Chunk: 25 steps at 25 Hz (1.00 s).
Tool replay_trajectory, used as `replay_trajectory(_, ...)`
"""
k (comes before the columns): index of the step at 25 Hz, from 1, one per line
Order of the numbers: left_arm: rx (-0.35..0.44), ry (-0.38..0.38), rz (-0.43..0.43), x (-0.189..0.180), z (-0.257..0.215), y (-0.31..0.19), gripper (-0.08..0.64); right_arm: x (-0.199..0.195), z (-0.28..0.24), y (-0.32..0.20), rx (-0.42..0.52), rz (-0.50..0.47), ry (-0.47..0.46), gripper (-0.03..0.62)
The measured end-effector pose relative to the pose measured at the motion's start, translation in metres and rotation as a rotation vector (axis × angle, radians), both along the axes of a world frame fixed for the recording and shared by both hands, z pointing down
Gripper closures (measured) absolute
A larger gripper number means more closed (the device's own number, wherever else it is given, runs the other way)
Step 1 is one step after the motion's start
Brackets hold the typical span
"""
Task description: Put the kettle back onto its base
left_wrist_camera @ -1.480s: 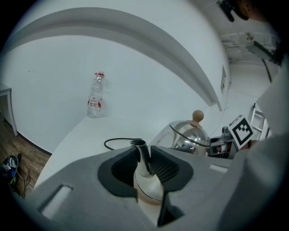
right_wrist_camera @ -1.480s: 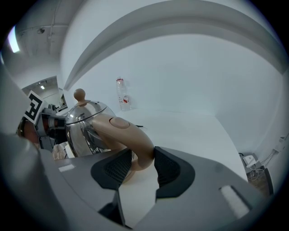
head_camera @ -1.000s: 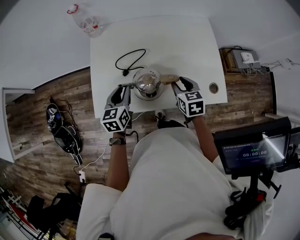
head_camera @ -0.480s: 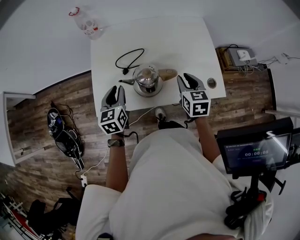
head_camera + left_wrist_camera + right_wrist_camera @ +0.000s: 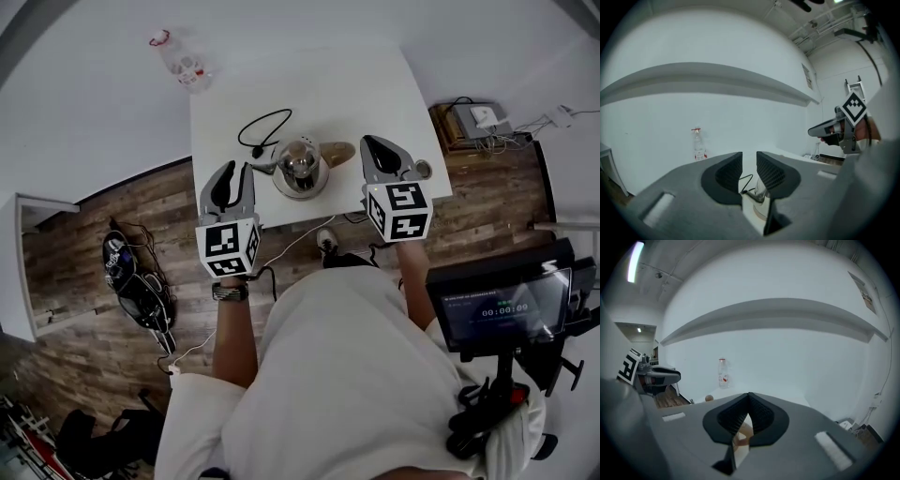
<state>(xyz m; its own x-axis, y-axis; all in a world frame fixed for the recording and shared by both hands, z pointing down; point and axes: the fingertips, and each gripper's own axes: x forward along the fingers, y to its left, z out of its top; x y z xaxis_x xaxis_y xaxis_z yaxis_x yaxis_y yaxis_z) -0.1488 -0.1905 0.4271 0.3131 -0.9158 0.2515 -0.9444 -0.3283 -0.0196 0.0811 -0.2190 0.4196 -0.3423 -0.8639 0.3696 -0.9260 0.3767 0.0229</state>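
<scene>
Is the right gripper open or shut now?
Shut. The pads of the right gripper meet at their tips, and nothing is clamped between them.

right hand-held gripper (image 5: 749, 396): jaws pressed together | bottle (image 5: 723, 373): upright at wall | left hand-held gripper (image 5: 675, 376): far left

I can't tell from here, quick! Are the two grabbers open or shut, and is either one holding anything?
Left gripper: open a little, holding nothing.
Right gripper: shut, holding nothing.
</scene>
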Motion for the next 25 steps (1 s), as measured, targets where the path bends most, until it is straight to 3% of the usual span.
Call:
replay_trajectory(8, 0.177, -0.041, 0.084, 0.019, -0.089, -0.01, 0.462, -0.022, -0.093, -0.007, 0.22, -0.066, -0.02, 0.589)
replay_trajectory(12, 0.249, -0.056, 0.084, 0.023, -0.119, -0.01, 0.462, -0.024, -0.118, -0.011, 0.299, -0.067, 0.021, 0.589)
replay_trajectory(25, 0.296, -0.044, 0.085, 0.029, -0.129, -0.008, 0.462, -0.025, -0.122, -0.011, 0.315, -0.066, 0.044, 0.589)
